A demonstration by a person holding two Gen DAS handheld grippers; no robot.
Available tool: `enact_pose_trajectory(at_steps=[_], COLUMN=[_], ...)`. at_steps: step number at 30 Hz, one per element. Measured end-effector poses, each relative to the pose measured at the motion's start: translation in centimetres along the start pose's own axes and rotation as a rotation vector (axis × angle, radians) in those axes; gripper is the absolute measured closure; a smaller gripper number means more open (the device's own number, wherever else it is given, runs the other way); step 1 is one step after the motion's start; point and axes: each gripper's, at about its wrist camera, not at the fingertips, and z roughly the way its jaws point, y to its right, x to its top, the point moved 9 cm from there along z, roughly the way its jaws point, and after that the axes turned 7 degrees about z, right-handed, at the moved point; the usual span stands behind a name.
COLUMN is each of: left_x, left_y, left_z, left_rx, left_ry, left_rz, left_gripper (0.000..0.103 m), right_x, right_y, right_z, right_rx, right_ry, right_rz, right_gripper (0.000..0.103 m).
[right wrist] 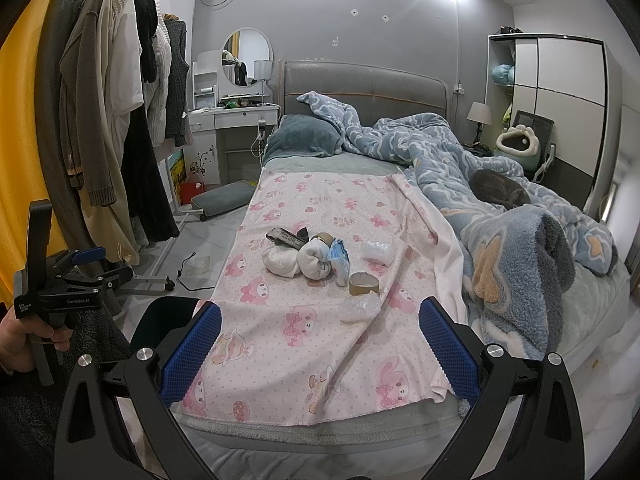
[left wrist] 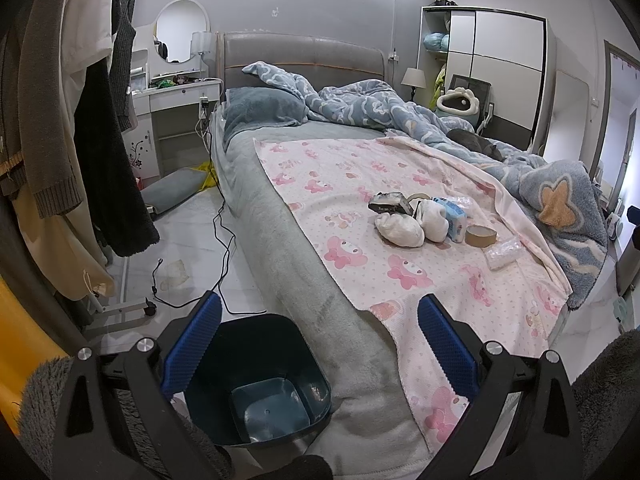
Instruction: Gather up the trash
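Pink cartoon sheet [right wrist: 320, 320] covers the bed, and the trash sits mid-sheet: crumpled white wads [right wrist: 298, 262], a cardboard tape roll [right wrist: 364, 283] just beside them, clear plastic [right wrist: 356, 309] nearer me. My left claw [left wrist: 320, 344] and right claw [right wrist: 320, 346] both hang released; a dark bin [left wrist: 260, 380] stands below my left claw, against the bed's edge

"GenRobot.AI", probably, in white on left gripper [right wrist: 86, 258] body; smaller label beside illegible.

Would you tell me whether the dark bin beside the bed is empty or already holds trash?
Empty: the left wrist view looks into the bin and shows only its bare floor.
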Motion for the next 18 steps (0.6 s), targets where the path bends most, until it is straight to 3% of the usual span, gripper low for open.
enact_pose_trajectory(at_steps=[6,13,18], left_x=[0.0,0.6,1.7], left_y=[0.2,0.0,0.0], left_z=[-0.4,0.7,1.1], left_rx=[-0.012,-0.033,-0.091], left_ry=[0.002,-0.018,-0.019], left_rz=[-0.006,0.009,0.006], left_gripper=[0.003,0.003,0.003], right_x=[0.1,-0.1,0.3], right_y=[0.1,-0.2,0.5], right_z=[-0.1,0.9,3.2], right_rx=[-0.012,0.043,-0.023], right_ry=[-0.015,-0.031,-0.039], right_rz=[-0.007,-0.011,-0.002], right_gripper=[0.003,0.003,0.003])
